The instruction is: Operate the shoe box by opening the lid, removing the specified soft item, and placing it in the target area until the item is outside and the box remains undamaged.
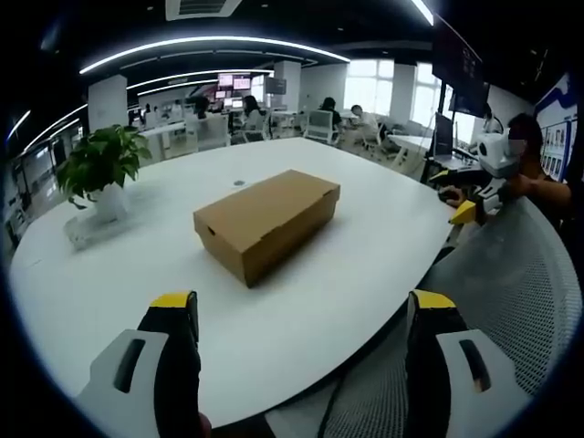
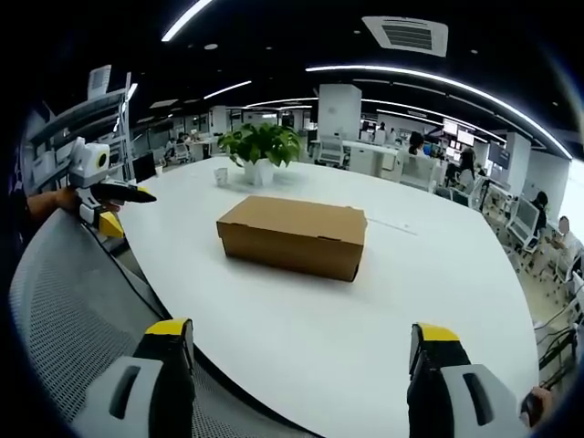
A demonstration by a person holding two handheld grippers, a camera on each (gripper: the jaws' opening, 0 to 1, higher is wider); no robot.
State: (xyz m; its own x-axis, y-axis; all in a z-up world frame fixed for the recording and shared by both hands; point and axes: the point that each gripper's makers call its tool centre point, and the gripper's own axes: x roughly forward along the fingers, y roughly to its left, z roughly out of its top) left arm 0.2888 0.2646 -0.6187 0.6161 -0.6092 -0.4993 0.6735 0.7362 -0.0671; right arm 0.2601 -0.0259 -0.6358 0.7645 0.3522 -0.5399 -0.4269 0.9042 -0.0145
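My left gripper view looks across the white table point(image 1: 383, 246) from its near edge; my right gripper view faces it from another side. Both share the closed shoe box point(image 1: 266, 222) and potted plant point(image 2: 260, 146), well away.

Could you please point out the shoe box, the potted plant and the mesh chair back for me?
shoe box point(image 1: 274, 208): left gripper view, on its closed lid.
potted plant point(image 2: 260, 144): right gripper view, on its green leaves.
mesh chair back point(image 1: 520, 292): left gripper view, on the grey mesh.
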